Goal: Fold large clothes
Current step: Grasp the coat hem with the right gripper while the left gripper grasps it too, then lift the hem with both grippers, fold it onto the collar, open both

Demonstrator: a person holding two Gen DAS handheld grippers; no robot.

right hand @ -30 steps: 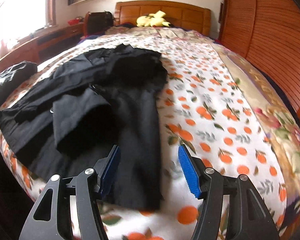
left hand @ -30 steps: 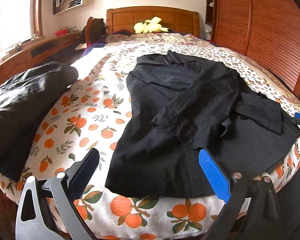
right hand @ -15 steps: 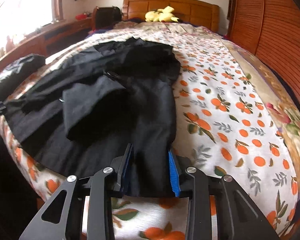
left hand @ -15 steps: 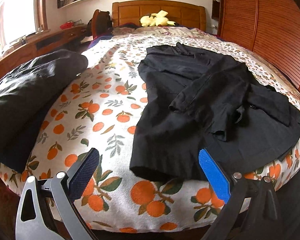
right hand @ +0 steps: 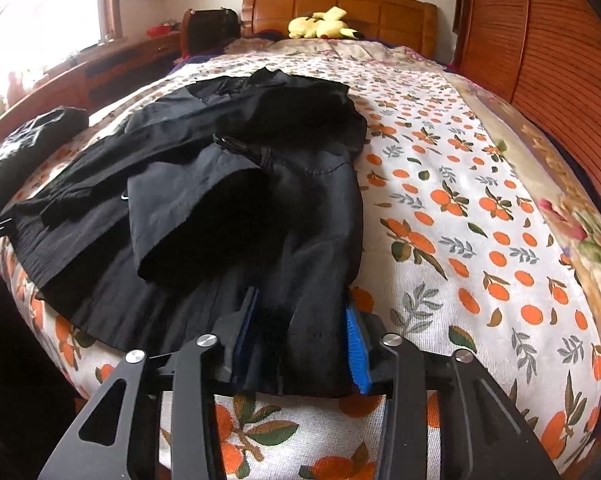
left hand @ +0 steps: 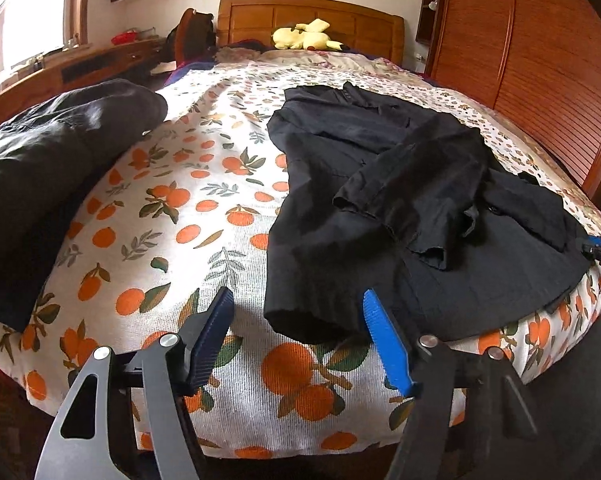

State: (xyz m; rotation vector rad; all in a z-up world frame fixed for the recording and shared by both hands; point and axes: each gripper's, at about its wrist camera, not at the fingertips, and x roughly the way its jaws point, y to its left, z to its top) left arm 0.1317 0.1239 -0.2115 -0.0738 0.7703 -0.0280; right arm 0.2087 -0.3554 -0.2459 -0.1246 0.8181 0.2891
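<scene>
My right tongs sit at the near hem of the black coat, one blue pad on each side of a bunched strip of the hem cloth. Their jaws have just been opening a little, and the fabric fills the gap between them, so I read it as a grip on the hem's right corner. In the left wrist view my left tongs stand over the coat's other near corner. Their jaws have just been closing but are still apart, with the corner of the hem lying between the pads and not yet pinched.

The coat lies flat on the bed, on an orange-print cover. Its long axis runs from the foot edge, where I am, up the bed: hem nearest me, collar pointing toward the wooden headboard. Both sleeves are folded in across the body. One cuff rests near the middle of the front.

To the left, well apart from the coat, a second dark garment lies on the bed's edge. A yellow plush toy sits by the headboard.
</scene>
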